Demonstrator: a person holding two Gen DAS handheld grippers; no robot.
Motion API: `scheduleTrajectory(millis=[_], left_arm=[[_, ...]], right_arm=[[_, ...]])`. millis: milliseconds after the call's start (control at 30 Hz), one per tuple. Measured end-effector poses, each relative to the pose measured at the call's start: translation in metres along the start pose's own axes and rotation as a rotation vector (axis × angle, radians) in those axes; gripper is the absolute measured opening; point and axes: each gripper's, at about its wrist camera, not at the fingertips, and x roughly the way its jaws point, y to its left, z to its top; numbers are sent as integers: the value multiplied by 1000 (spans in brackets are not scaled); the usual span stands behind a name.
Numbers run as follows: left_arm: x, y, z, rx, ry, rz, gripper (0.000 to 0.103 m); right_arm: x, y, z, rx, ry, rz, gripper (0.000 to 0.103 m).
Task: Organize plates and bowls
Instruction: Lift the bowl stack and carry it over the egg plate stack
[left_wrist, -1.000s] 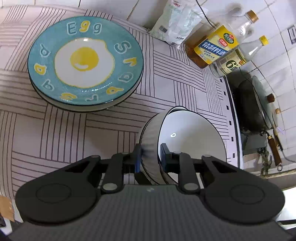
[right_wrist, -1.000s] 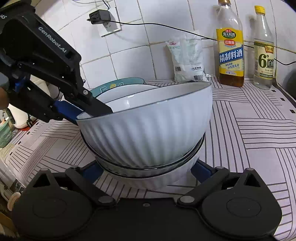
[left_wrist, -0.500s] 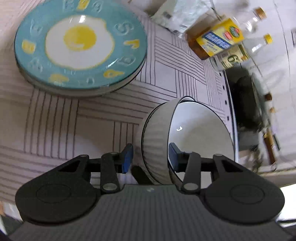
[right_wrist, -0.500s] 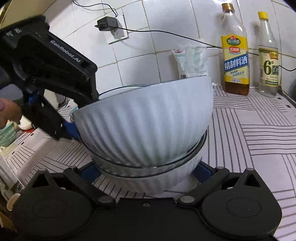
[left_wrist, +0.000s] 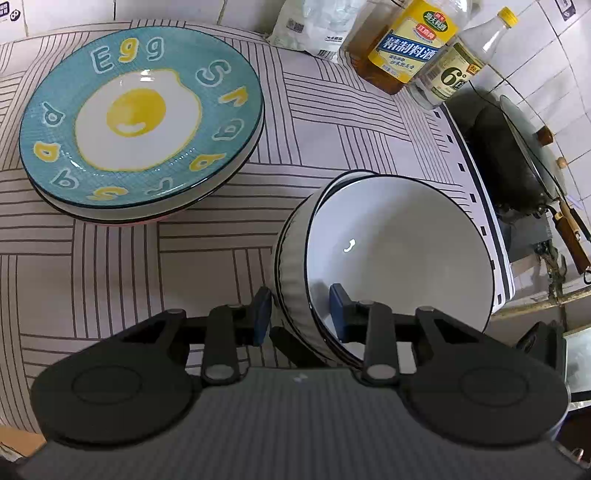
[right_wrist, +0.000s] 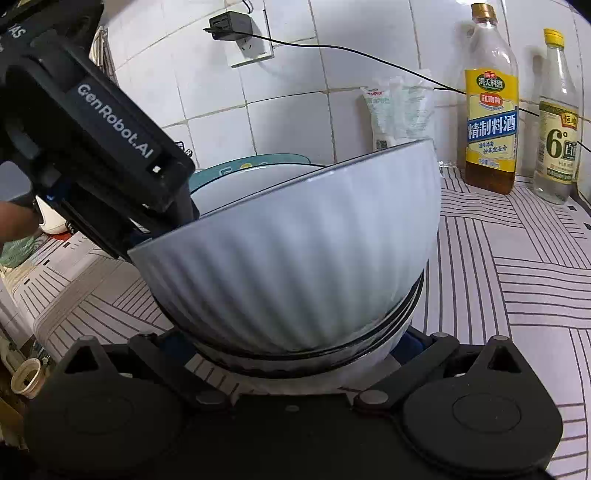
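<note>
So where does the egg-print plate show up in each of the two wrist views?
Left wrist view: the egg-print plate fills the upper left, topping a stack of plates on the striped cloth.
Right wrist view: only a sliver of the egg-print plate's teal rim shows, centre, behind the tilted white bowl.
Shared landmark: the yellow-labelled bottle, by the tiled wall in both.

bowls (left_wrist: 399, 251): glossy white glazed ceramic, ribbed outside, smooth inside
plates (left_wrist: 140, 118): shiny glazed ceramic, left of the bowls
tablecloth (left_wrist: 110, 266): matt striped cloth under the bowls
bottles (right_wrist: 491, 110): clear glass or plastic, glossy paper labels
left gripper (left_wrist: 299, 317): matt black plastic
</note>
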Motion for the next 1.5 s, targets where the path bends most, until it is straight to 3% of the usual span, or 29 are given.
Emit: scheduleTrajectory(millis=[400,767,1167,1500], left_arm=[[-14,-2,-6,38,-3,10,32],[-74,12,5,-1,-98,30,32],[-117,63,41,-120,-164,87,32],[-103,103,78,-197,-161,122,33]], right_arm=[[-6,9,0,24,-30,-14,103],[-11,37,52,-70,-62,52,103],[28,68,112,-130,-90,161,103],[75,74,137,-173,-38,207,103]])
